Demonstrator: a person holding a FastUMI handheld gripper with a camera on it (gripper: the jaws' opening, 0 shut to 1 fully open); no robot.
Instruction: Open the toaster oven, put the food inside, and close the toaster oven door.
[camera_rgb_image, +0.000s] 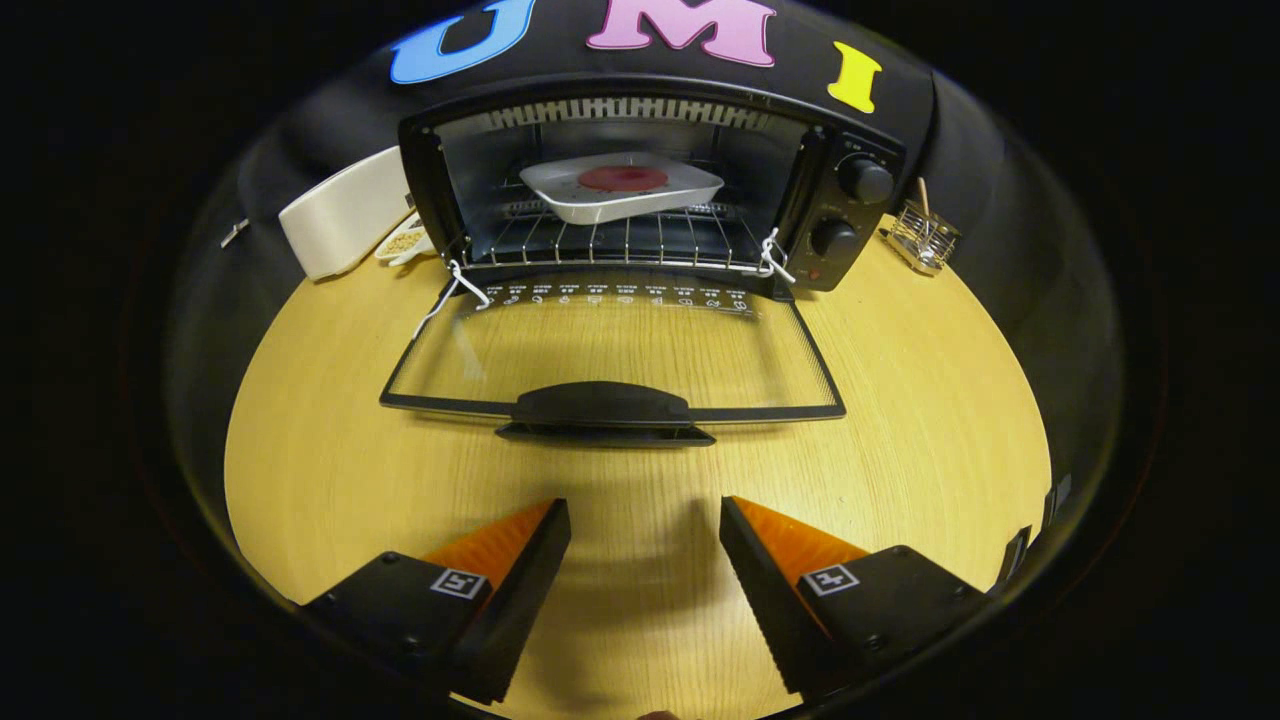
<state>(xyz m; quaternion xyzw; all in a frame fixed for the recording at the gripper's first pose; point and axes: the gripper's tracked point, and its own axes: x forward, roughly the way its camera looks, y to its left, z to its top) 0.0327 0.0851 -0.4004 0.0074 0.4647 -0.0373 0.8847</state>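
The black toaster oven (850, 215) stands at the far side of the wooden table (320, 450). Its glass door (610, 345) lies folded down flat toward me, with its black handle (600, 408) at the near edge. Inside, on the wire rack (610, 240), rests a white square plate (620, 195) carrying a round red piece of food (623, 178). My gripper (645, 512) is open above the table, a short way back from the door handle, with nothing between its fingers.
A white rounded appliance (345, 212) and a small dish of grains (403, 242) sit left of the oven. A wire holder with sticks (922, 236) stands to its right. White strings (455, 285) hang at both door hinges. Two knobs (865, 180) face me.
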